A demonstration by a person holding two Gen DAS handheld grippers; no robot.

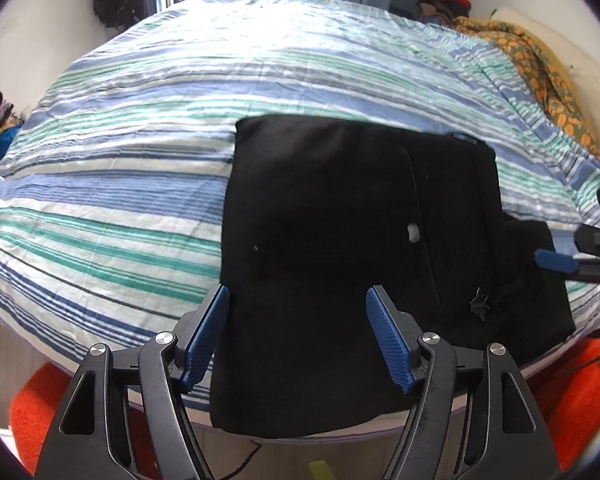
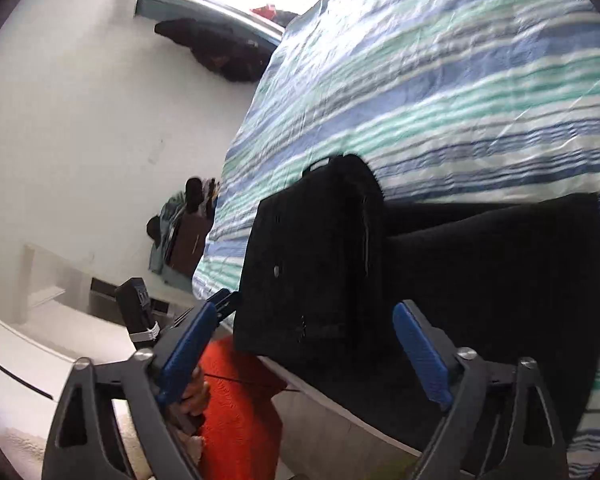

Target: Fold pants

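My black soft pants [image 1: 320, 240] lie on the near edge of the bed with the blue, green and white striped cover [image 1: 140, 152]. They are already folded into a thick, squarish pile. A little of the pile hangs over the near edge of the bed.

My left tongs [image 1: 298, 330] are wide open and hold nothing. They hang just over the near part of the pile. My right tongs [image 2: 304, 354] are wide open too, and empty. They are at the right side of the pile, where a lower piece of black cloth [image 1: 540, 280] sticks out from under the top layer.

I think most of the folding is done. What is left, I guess, is that piece on the right (it may need one more fold over, or just a tuck). I cannot tell how many layers are inside the pile.

An orange-red fuzzy rug [image 2: 236, 412] lies on the floor below the bed.
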